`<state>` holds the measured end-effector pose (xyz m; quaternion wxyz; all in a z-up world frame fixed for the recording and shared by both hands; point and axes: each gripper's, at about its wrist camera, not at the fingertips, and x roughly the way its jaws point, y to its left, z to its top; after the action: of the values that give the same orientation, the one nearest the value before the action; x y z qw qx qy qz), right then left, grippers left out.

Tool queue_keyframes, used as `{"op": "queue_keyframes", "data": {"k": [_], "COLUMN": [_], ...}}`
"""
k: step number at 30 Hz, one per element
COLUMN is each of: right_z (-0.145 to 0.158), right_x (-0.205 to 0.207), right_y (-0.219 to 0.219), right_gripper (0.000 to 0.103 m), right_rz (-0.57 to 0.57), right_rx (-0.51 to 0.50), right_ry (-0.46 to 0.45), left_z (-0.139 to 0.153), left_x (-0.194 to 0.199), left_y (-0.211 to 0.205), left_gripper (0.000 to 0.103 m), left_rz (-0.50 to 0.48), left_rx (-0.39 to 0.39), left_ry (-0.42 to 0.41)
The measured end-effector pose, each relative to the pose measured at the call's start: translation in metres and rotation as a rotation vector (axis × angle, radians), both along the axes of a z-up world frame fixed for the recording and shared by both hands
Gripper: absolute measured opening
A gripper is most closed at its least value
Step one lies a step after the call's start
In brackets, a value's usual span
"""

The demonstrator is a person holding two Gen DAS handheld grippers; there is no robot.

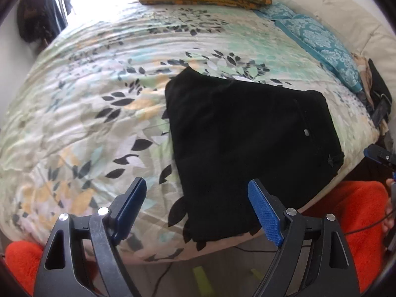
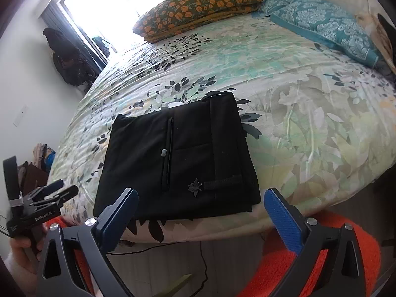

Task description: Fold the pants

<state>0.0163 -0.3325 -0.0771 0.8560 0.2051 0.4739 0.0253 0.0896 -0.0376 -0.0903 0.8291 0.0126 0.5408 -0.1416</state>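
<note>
We list one pair of black pants (image 2: 177,163), folded into a compact rectangle, lying flat near the front edge of a bed under a leaf-print cover (image 2: 297,113), small pale button and bee emblem facing up, with an orange-flowered pillow (image 2: 198,7) and a teal patterned pillow (image 2: 324,27) well apart at the far end. We hold the left gripper (image 1: 200,205) and the right gripper (image 2: 203,212) above the bed's near edge, each with blue-padded fingers (image 2: 282,220) spread wide and nothing between them, neither touching the pants; orange fleece (image 2: 284,267) shows below both
</note>
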Motion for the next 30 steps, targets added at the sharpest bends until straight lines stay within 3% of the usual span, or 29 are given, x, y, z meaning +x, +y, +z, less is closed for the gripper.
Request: {"op": "queue_keyframes", "data": {"k": [5, 9, 13, 15, 16, 17, 18, 19, 20, 24, 30], "right_z": [-0.054, -0.087, -0.111, -0.112, -0.113, -0.113, -0.111, -0.107, -0.101, -0.074, -0.029], "right_x": [0.066, 0.097, 0.109, 0.109, 0.108, 0.108, 0.108, 0.107, 0.106, 0.100, 0.100], "right_y": [-0.053, -0.054, -0.034, -0.026, -0.025, -0.025, -0.023, -0.020, -0.017, -0.003, 0.043], "right_gripper": [0.102, 0.102, 0.102, 0.078, 0.077, 0.067, 0.057, 0.053, 0.047, 0.037, 0.035], "right_rz": [0.074, 0.131, 0.243, 0.289, 0.288, 0.289, 0.297, 0.310, 0.326, 0.322, 0.395], "right_rx": [0.155, 0.238, 0.250, 0.271, 0.289, 0.288, 0.297, 0.292, 0.277, 0.256, 0.303], "right_ry": [0.158, 0.203, 0.273, 0.284, 0.291, 0.289, 0.282, 0.263, 0.236, 0.161, 0.055], "left_z": [-0.058, -0.075, -0.081, -0.082, -0.081, -0.079, -0.076, -0.072, -0.066, -0.036, 0.008], "left_x": [0.050, 0.064, 0.070, 0.069, 0.068, 0.067, 0.066, 0.065, 0.064, 0.055, 0.044], "left_y": [0.010, 0.004, -0.009, -0.011, -0.010, -0.009, -0.007, -0.004, -0.002, 0.005, 0.041], "left_gripper": [0.086, 0.087, 0.088, 0.088, 0.083, 0.059, 0.051, 0.032, 0.020, 0.016, 0.016], "left_rz": [-0.006, -0.009, -0.052, -0.066, -0.064, -0.059, -0.040, -0.028, -0.020, -0.020, 0.001], "left_rx": [-0.111, -0.157, -0.178, -0.180, -0.199, -0.226, -0.232, -0.245, -0.260, -0.293, -0.268], "left_ry": [0.179, 0.213, 0.252, 0.250, 0.245, 0.240, 0.232, 0.223, 0.213, 0.166, 0.063]}}
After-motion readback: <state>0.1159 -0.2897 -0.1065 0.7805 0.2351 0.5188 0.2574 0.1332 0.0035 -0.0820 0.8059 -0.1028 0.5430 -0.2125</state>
